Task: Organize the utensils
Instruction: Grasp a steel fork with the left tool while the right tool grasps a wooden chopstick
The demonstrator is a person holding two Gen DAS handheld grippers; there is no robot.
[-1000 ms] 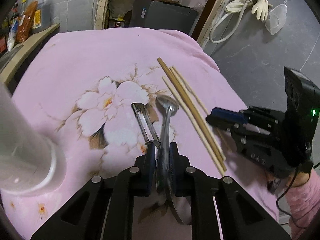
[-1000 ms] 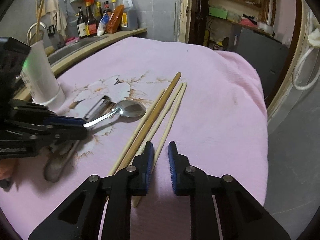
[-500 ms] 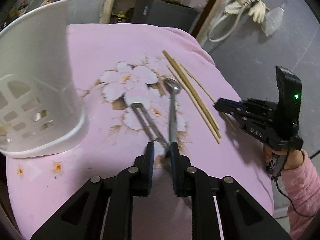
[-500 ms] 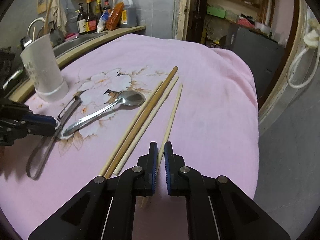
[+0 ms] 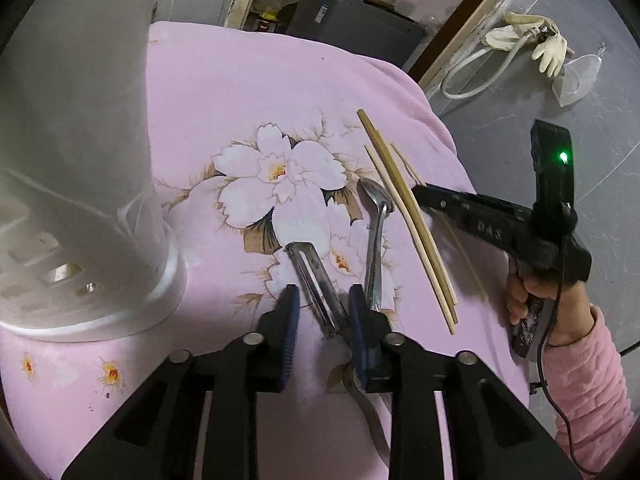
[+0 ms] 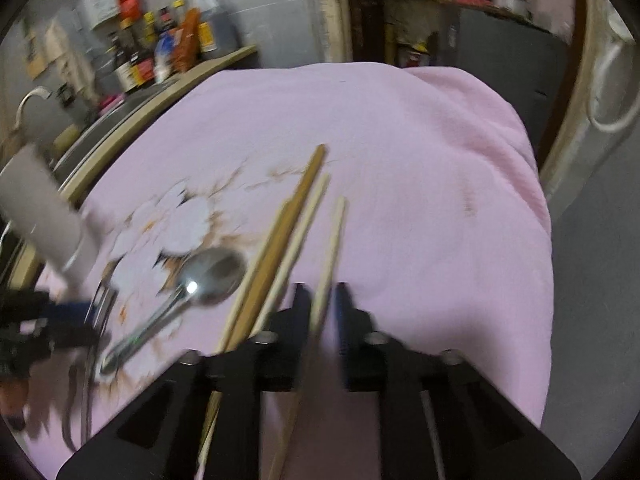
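On the pink floral cloth (image 5: 248, 92) we list: peeler (image 5: 316, 280), spoon (image 5: 376, 224) and chopsticks (image 5: 404, 208), lying side by side. Our left gripper (image 5: 323, 312) straddles the peeler with its jaws narrowly parted, not pressing. Our right gripper (image 6: 323, 312) is clamped on one pale chopstick (image 6: 332, 248). White utensil holder (image 5: 80, 184) stands at left.

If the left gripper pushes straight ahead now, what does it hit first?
Most likely the peeler: its handle already lies between the left gripper's jaws, against the right one. The spoon runs just outside. Depth is uncertain.
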